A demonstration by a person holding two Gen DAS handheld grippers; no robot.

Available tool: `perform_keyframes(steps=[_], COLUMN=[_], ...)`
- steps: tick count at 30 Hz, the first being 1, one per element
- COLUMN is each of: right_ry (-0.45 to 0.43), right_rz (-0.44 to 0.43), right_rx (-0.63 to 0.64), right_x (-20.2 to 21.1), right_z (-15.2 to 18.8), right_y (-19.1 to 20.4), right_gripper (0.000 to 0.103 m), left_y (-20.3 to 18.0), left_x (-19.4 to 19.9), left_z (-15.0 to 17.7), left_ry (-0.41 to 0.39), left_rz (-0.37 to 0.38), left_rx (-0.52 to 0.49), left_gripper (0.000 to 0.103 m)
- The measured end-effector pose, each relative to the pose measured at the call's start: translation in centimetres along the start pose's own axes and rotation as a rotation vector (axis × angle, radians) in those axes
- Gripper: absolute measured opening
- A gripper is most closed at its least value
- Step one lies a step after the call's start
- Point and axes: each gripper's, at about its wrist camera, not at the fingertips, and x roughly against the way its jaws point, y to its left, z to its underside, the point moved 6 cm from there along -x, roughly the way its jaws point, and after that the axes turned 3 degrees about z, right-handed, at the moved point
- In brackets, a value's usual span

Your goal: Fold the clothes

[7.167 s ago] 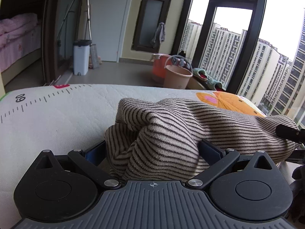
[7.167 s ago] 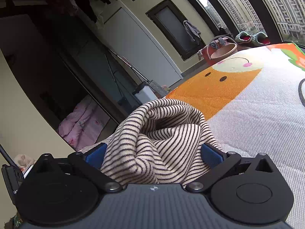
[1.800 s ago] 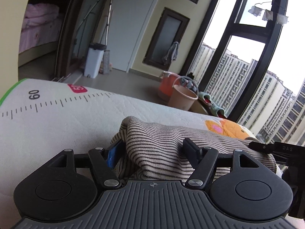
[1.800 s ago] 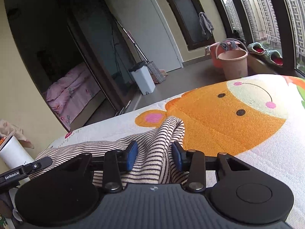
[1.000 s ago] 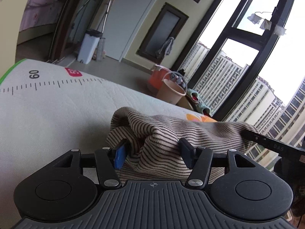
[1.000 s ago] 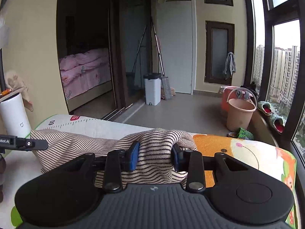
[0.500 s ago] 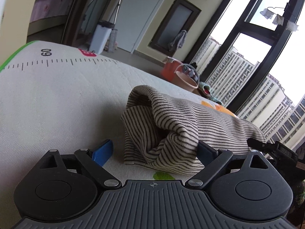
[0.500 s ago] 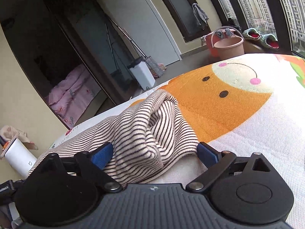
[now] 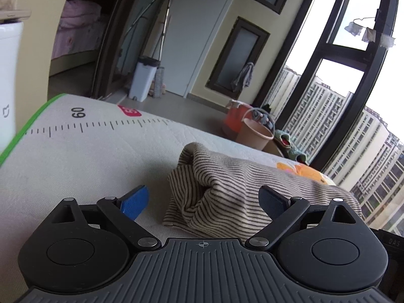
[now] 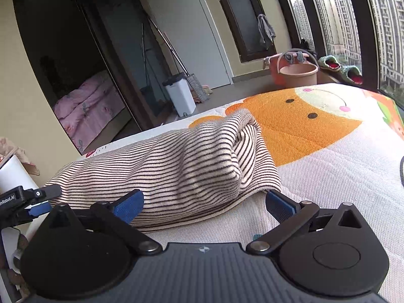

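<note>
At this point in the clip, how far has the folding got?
Done: the striped garment lies doubled into a long bundle on the play mat. In hand: nothing; the left gripper and right gripper have just been opening their jaws, which now stand wide with an end of the bundle loose between each pair. Left: both ends look lumpy, so smoothing or another fold probably remains.
</note>
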Motion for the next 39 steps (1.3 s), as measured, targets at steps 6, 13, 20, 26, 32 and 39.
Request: perform_keyframes(steps=[6, 13, 20, 26, 32, 39], right_ry=[-0.165, -0.093, -0.060, -0.085, -0.184, -0.198], right_rz=[-0.002, -0.088, -0.007, 0.033, 0.054, 0.033], right_rx=[0.087, 0.146, 0.244, 0.333, 0.281, 0.119], right_x=[4.2, 0.4, -2.4, -1.6, 4.8, 11.6], right_z=[-0.7, -2.2, 0.2, 0.9, 4.3, 8.5], right_y=[3.2, 5.5, 5.2, 6.4, 7.7, 6.2], right_gripper=[0.103, 0.103, 0.103, 0.103, 0.103, 0.103], left_y=[-5.2, -5.2, -5.1, -5.1, -7.1, -9.9], left_x=[1.7, -3.9, -5.2, -2.5, 3.5, 9.0], left_z=[-0.8, 1.0, 2.2, 2.7, 5.6, 9.7], left_ry=[-0.113, 0.032, 0.056, -0.037, -0.062, -0.108], left_rz=[0.111, 0.153, 0.154, 0.157, 0.158, 0.120], left_rx=[-0.188, -0.197, -0.251, -0.205, -0.133, -0.328], left_gripper=[0.102, 0.103, 0.103, 0.103, 0.103, 0.103])
